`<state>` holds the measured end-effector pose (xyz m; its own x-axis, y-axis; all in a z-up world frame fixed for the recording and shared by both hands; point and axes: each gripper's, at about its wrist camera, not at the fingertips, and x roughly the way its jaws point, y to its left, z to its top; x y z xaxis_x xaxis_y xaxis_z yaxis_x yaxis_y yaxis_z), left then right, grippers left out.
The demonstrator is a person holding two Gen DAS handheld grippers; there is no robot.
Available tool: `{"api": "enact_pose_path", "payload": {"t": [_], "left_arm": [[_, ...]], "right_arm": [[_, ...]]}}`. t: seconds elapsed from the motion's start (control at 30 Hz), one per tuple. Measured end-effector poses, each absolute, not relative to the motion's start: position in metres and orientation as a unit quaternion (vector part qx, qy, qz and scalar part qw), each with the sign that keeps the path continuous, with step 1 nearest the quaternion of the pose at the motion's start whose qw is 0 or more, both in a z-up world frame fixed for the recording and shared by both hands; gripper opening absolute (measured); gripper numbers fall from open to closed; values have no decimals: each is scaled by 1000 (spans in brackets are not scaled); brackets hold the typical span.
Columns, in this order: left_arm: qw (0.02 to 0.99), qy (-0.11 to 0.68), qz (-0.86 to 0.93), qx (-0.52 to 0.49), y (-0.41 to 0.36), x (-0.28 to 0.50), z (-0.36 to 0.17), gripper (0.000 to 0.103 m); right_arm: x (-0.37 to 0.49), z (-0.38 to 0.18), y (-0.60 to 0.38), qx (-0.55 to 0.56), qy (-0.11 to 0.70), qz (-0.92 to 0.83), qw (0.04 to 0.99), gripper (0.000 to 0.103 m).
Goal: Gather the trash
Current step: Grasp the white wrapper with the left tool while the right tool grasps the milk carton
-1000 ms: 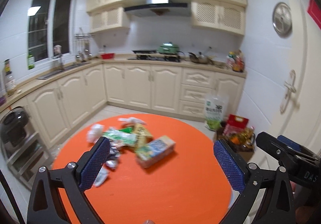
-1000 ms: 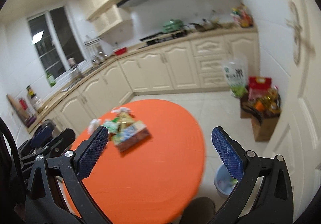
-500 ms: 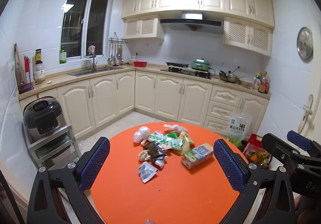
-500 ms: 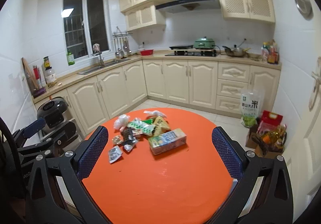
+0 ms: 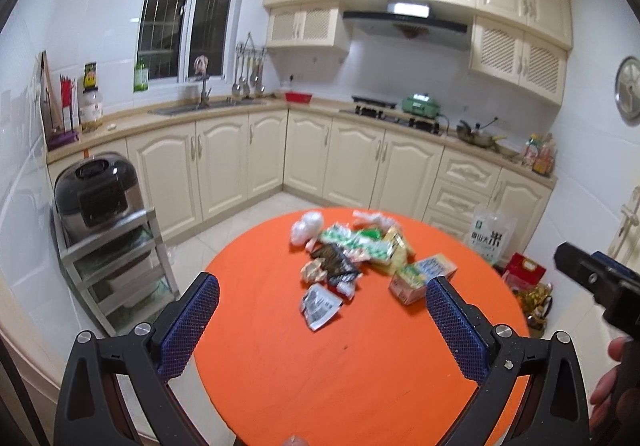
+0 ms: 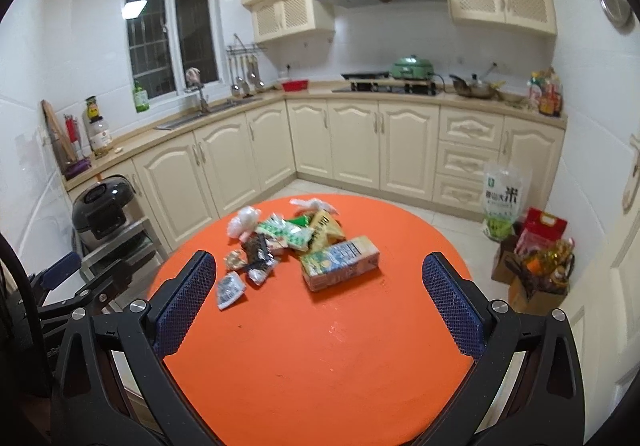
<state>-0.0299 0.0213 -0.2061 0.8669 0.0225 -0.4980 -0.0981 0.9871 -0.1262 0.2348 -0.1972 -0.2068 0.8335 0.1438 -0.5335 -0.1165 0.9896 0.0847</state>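
- The trash lies in one loose heap (image 6: 288,242) on the round orange tabletop (image 6: 320,346), toward its far edge and a little left of the middle.
- In the heap, a drink carton (image 6: 340,264) lies on its side at the near right; in the left wrist view the same carton (image 5: 422,278) is the rightmost piece.
- A crumpled white plastic wad (image 6: 242,221) sits at the far left of the heap, green-and-white wrappers (image 6: 286,232) in the middle, a yellow packet (image 6: 326,228) behind the carton.
- A dark foil wrapper (image 6: 256,248) lies left of the carton, and a small silver sachet (image 6: 229,288) lies apart at the near left, closest to the near edge.
- The right gripper (image 6: 320,298) hovers over the near half of the tabletop, its blue-padded fingers (image 6: 186,300) spread wide and holding nothing.
- The left gripper (image 5: 324,326) hovers over the near left edge, fingers (image 5: 190,328) likewise spread wide and empty; the silver sachet (image 5: 318,304) shows between them.
- Part of a hand (image 5: 614,378) shows at the right rim of the left wrist view.
- Beyond the tabletop stand cream kitchen cabinets (image 6: 352,142), a rice cooker (image 6: 106,210) on a metal rack at the left, and a rice bag (image 6: 505,204) with boxes of groceries on the floor at the right.
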Motion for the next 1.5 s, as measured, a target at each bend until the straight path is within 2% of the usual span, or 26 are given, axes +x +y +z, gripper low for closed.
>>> {"api": "enact_pose_path", "payload": {"t": [0.23, 0.67, 0.83, 0.93, 0.97, 1.17, 1.23, 1.3, 1.33, 1.43, 1.5], "left_arm": [[948, 307, 32, -77, 37, 56, -205, 102], [902, 427, 35, -52, 79, 211, -288, 102], [885, 462, 28, -49, 96, 254, -300, 101], [888, 459, 20, -35, 99, 268, -298, 94], [888, 458, 23, -29, 101, 273, -298, 87], [895, 444, 21, -30, 115, 290, -299, 68], [896, 442, 22, -31, 119, 293, -299, 66], [897, 440, 27, -32, 121, 293, -301, 61], [898, 439, 28, -36, 121, 291, -302, 56], [899, 434, 35, -43, 121, 279, -305, 45], [900, 432, 30, -50, 119, 266, -304, 44]], "right_arm": [[268, -240, -210, 40, 332, 51, 941, 103], [355, -321, -198, 56, 435, 46, 897, 103], [382, -344, -186, 71, 464, 43, 882, 103], [396, -353, -179, 88, 472, 36, 876, 103], [400, -354, -177, 95, 473, 32, 875, 103], [428, -365, -176, 154, 473, -29, 867, 103], [437, -372, -180, 181, 478, -48, 858, 103], [445, -378, -179, 179, 480, -59, 857, 103], [449, -383, -176, 165, 487, -66, 855, 103], [449, -385, -170, 134, 486, -69, 861, 94], [444, -383, -171, 122, 480, -61, 867, 89]]}}
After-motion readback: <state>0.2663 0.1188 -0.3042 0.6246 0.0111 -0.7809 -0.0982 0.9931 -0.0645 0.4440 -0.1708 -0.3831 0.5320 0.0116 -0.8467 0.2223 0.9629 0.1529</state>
